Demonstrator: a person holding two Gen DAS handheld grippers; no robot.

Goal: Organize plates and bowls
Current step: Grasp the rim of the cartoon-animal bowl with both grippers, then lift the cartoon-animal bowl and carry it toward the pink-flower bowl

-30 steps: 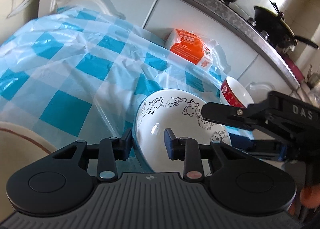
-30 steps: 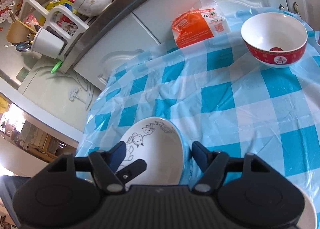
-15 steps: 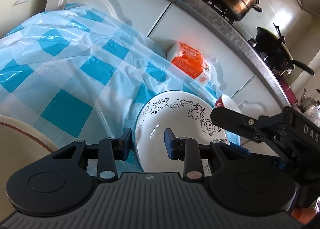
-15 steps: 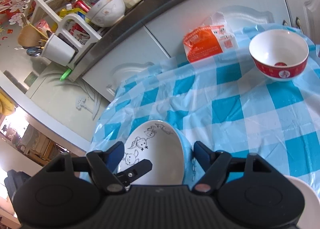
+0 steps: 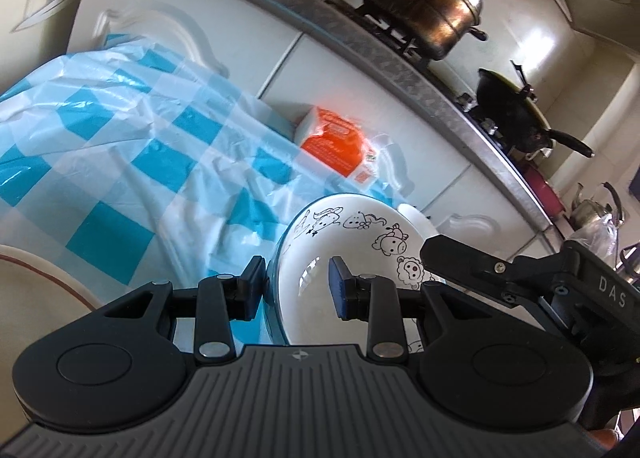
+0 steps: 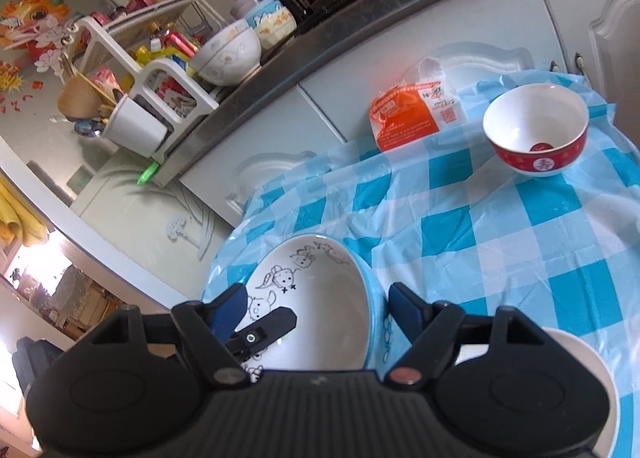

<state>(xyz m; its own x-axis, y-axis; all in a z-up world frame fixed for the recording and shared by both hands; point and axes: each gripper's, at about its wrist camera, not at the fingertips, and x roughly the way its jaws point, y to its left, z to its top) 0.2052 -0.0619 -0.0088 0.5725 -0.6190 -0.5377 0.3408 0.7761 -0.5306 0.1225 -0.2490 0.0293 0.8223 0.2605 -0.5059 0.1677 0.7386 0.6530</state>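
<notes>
Spreading ahead of both claws, a blue-and-white checked plastic cloth (image 6: 500,242) covered the counter (image 5: 120,162) that carried the dishes, and white cabinet doors (image 5: 192,18) rose beyond it under a steel worktop (image 5: 400,70). On that worktop, far ahead of the left claw (image 5: 298,286), stood one tarnished lidded pot (image 5: 424,2) and one black wok (image 5: 512,110); far ahead of the right claw (image 6: 316,306) stood a white dish rack (image 6: 152,98). One cartoon-printed bowl (image 5: 360,242) with a blue outside hung tilted between the two claws. The left claw was clamped on its near rim, one pad outside the wall and one inside. The right claw's jaws were opening, astride the bowl's opposite wall, and whether its pads still touched could not be told. One red bowl (image 6: 536,130) sat upright well ahead of the right claw, toward its right. One orange packet (image 6: 412,114) lay just left of that bowl. One white plate (image 5: 36,274) edge showed low at the left claw's left.
</notes>
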